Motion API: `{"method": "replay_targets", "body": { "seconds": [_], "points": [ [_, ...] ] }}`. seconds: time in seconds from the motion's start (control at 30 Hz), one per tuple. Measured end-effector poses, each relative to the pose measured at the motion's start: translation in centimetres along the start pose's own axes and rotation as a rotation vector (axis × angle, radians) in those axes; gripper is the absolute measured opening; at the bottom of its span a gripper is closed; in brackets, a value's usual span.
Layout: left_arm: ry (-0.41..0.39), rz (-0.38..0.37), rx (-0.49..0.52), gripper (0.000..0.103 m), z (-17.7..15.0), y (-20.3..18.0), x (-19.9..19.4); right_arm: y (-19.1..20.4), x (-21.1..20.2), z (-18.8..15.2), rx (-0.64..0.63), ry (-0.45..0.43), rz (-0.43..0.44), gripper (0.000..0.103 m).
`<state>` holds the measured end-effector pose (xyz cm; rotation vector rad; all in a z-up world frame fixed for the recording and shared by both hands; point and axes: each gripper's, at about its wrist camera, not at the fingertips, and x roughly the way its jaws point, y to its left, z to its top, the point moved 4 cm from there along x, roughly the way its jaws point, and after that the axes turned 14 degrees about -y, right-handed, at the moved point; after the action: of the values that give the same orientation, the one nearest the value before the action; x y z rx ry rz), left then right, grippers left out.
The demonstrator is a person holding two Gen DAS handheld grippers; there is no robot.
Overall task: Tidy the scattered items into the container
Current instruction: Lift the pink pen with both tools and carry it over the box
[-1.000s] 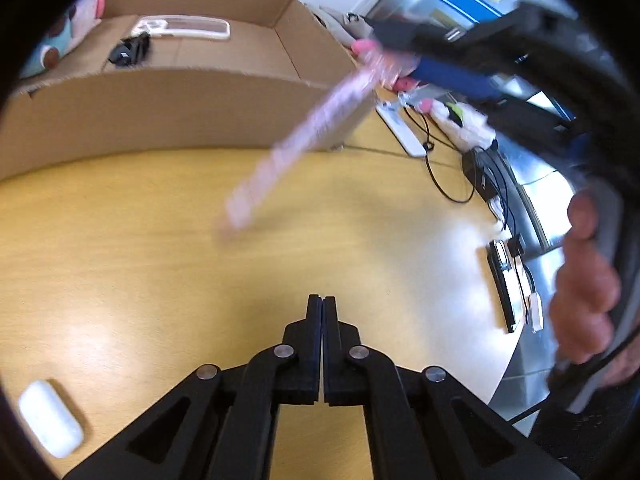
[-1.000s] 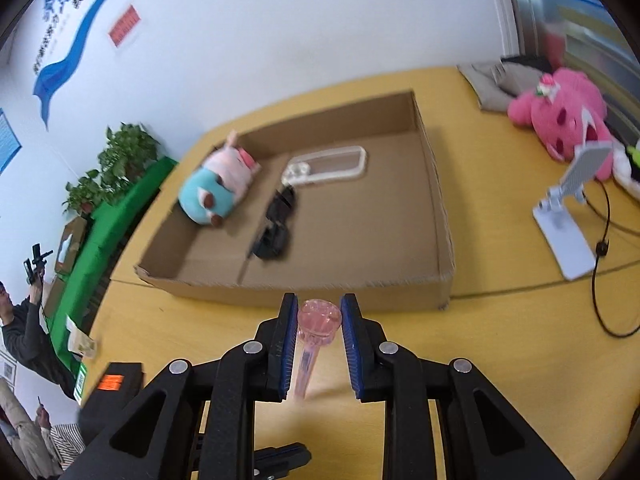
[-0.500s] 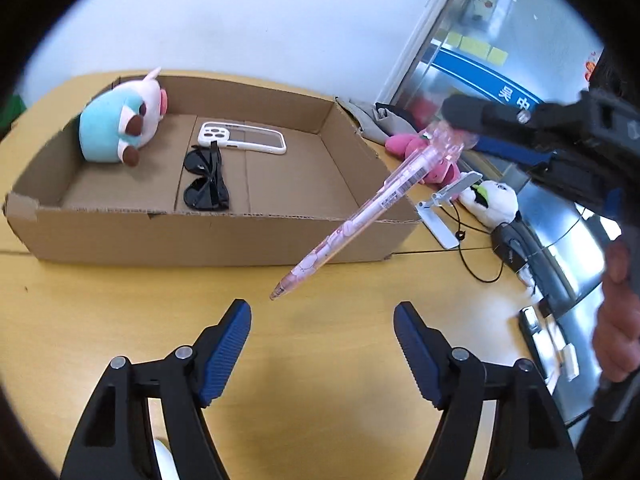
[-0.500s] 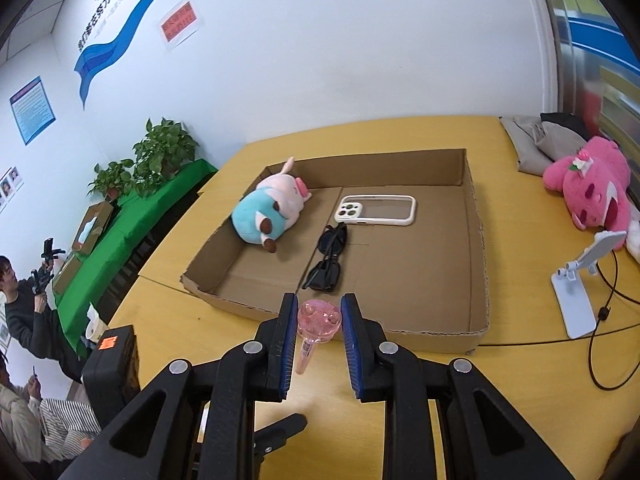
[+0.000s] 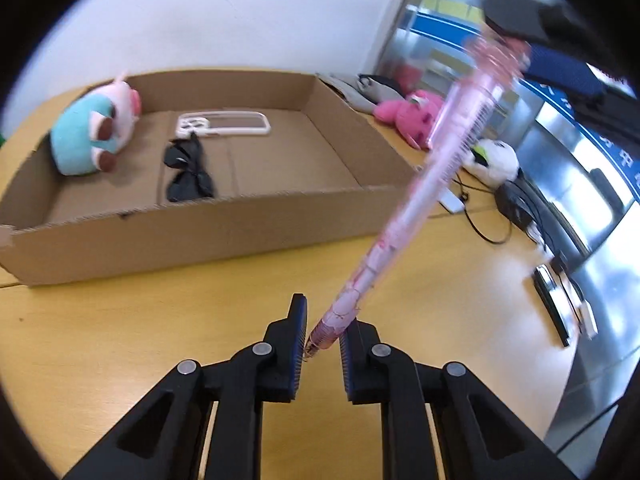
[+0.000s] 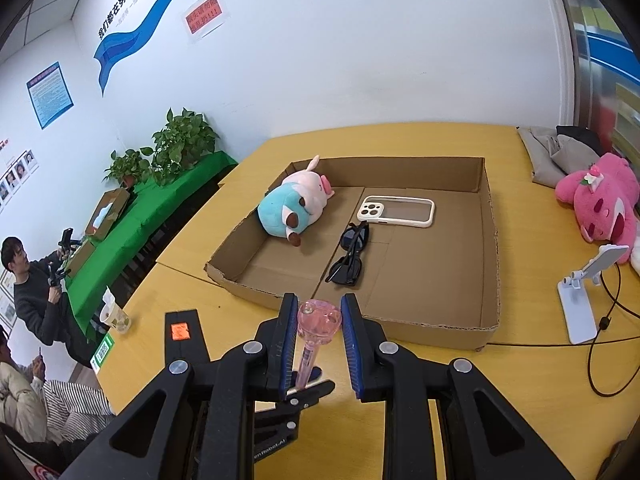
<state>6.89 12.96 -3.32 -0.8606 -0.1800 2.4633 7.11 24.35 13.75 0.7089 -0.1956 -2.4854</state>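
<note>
- Step in hand: a two-gripper handling of the pink pen (image 5: 424, 196), held in the air above the table (image 5: 120, 340), in front of the cardboard box (image 5: 224, 232).
- Right gripper (image 6: 319, 322): narrowly parted, with the flared pink cap of the pen between its blue pads. The pads appear to bear on the cap, though contact on the right side is hard to confirm.
- Left gripper (image 5: 322, 338): narrowly parted, with the pen's tip end lying between its pads. Whether the pads press on the tip cannot be told; a small gap shows on the left side.
- Pen attitude: it slants from the left gripper up to the right gripper, which is blurred in the left wrist view.
- Box contents: a teal-and-pink plush toy (image 6: 294, 208), a white phone case (image 6: 396, 211) and black sunglasses (image 6: 351, 254). The box floor to the right of the sunglasses is bare.
- Off-task items: a pink plush bear (image 6: 600, 200) and a white phone stand (image 6: 584, 296) lie on the table right of the box.
- Judged next move: settle the pen in one gripper, carry it over the near wall of the box, lower it to the bare floor area and release.
- Caution: the pen is slender and smooth; a grip on one end alone may let it pivot.
</note>
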Motion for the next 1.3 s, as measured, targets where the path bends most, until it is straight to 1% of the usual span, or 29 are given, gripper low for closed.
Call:
{"method": "replay_targets", "body": {
  "seconds": [0.23, 0.33, 0.5, 0.63, 0.93, 1.03, 1.1, 1.17, 1.3],
  "points": [
    [0.040, -0.078, -0.031, 0.010, 0.1, -1.4, 0.3, -1.2, 1.9, 0.9, 0.021, -0.006, -0.026, 0.024],
    [0.067, -0.113, -0.055, 0.008, 0.6, -2.2, 0.8, -1.8, 3.7, 1.5, 0.025, 0.001, -0.035, 0.024],
    [0.098, -0.145, -0.107, 0.009, 2.2, -2.2, 1.8, -3.0, 7.5, 2.6, 0.044, 0.032, -0.037, 0.024],
    [0.132, -0.155, -0.179, 0.008, 3.8, -1.1, 3.2, -4.2, 10.0, 3.6, 0.065, 0.052, -0.036, 0.024],
    [0.213, -0.149, -0.263, 0.009, 7.1, 1.6, 8.1, -7.3, 17.2, 5.2, 0.104, 0.133, -0.055, 0.024],
    [0.233, -0.169, -0.305, 0.009, 8.4, 2.5, 9.5, -8.6, 19.5, 5.6, 0.122, 0.165, -0.061, 0.024],
    [0.259, -0.152, -0.325, 0.009, 9.0, 3.3, 10.6, -9.7, 21.4, 5.9, 0.139, 0.193, -0.066, 0.024],
    [0.295, -0.153, -0.357, 0.009, 9.6, 4.3, 11.9, -10.8, 23.3, 5.9, 0.181, 0.234, -0.057, 0.024],
    [0.350, -0.168, -0.413, 0.009, 10.5, 5.7, 13.9, -12.6, 26.1, 5.6, 0.218, 0.282, -0.069, 0.024]
  ]
}}
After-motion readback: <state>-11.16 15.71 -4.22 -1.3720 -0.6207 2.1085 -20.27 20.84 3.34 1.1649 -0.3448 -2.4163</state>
